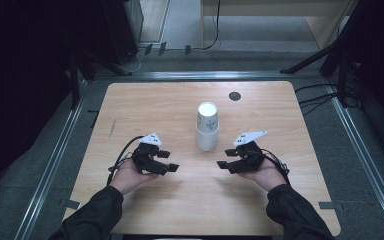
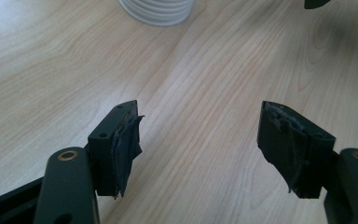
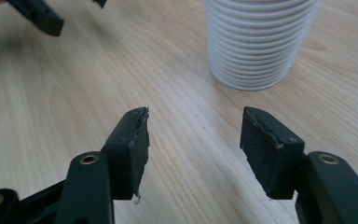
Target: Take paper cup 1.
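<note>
A stack of white paper cups stands upside down at the middle of the wooden table. My left gripper rests low to the left of the stack, held in a hand, jaws open and pointing right. My right gripper mirrors it on the other side, jaws open and pointing left. In the left gripper view the open jaws of the left gripper frame bare wood, with the stack's ribbed rims ahead to the left. In the right gripper view the right gripper is open and empty, and the cup stack stands just ahead to the right.
A small black round grommet sits in the table top behind the cups. Black stands and cables lie on the floor around the table. The opposite gripper's jaws show at the top of each gripper view.
</note>
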Tool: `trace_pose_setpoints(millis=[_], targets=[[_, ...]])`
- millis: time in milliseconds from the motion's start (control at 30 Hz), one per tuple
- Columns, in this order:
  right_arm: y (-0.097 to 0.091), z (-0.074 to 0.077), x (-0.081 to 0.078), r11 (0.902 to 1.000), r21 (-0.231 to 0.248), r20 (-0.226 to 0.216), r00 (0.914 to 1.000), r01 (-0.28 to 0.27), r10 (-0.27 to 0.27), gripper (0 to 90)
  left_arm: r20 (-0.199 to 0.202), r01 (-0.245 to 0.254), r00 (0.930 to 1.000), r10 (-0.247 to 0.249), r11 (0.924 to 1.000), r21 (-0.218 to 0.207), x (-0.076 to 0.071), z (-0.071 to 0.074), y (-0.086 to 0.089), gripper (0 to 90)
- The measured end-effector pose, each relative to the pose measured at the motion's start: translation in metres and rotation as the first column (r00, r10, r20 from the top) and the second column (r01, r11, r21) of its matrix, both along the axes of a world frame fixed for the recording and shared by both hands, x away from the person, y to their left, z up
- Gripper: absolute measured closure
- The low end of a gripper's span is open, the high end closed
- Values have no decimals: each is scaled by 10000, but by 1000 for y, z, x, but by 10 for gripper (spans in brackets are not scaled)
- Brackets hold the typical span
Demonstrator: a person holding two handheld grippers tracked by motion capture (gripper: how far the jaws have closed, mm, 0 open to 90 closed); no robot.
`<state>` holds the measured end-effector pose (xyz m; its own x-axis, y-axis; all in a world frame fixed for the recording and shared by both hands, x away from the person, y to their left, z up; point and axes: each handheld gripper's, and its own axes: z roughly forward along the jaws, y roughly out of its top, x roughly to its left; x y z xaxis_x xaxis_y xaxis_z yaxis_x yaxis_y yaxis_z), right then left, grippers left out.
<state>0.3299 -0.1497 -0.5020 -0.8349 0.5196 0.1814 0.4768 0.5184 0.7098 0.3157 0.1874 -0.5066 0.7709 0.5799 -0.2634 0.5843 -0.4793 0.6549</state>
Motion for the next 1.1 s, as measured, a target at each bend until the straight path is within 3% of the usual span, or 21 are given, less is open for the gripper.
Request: trace_pose_setpoints(millis=[300,400,467,533,800,867,933,1100], targets=[[1,4,-1,9982,-54,25,9982,-591,591,420,-25,188,9998,-188,9998,86,0,3,3,303],[-3,9,3,9944,201,-307,9940,-1040,1046,436,-47,291,9996,-290,9994,160,-1,3,4,304],[-4,12,4,9940,261,-366,9936,-1063,1072,434,-60,365,9993,-364,9992,162,-2,4,4,304],[-10,21,5,9932,333,143,9937,-1119,1115,408,-12,410,9992,-410,9991,145,-2,6,4,304],[-20,38,13,9943,284,403,9940,-1024,1012,373,0,640,9979,-640,9977,232,8,10,5,303],[-22,43,19,9939,274,385,9937,-1066,1055,369,-124,528,9985,-528,9986,-32,13,11,5,304],[-24,51,27,9930,241,378,9926,-1159,1150,376,-222,237,9994,-250,9981,-578,16,12,6,319],[-22,62,37,9893,-104,408,9884,-1456,1460,350,93,579,9983,-577,9981,-210,10,13,4,320]])
